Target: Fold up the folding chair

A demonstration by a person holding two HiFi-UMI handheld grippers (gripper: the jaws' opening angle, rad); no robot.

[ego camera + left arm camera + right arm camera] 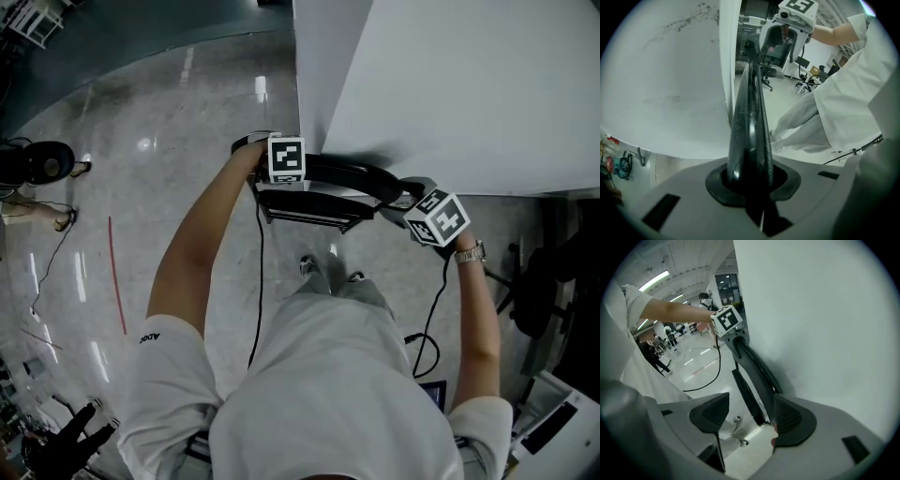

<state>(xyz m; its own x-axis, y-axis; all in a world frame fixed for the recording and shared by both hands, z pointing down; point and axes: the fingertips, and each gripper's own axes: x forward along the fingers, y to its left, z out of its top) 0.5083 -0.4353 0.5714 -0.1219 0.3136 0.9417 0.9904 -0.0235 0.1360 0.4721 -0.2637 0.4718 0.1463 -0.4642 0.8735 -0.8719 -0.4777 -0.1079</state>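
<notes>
Folding chair (342,178) sits centre of the head view, looks already folded flat, standing against the white wall (450,84). Left gripper (749,176) fingers pinch its black top edge, likely to keep it upright. Right gripper (749,420) fingers are spread, with the chair frame just beside one pad, unpinched. The head view hides both grips; only the gripper views show them.

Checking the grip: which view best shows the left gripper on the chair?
The left gripper view: the left gripper is shut on the chair, close up. The head view shows mostly its marker cube from above; the right gripper view shows it small and distant.
</notes>
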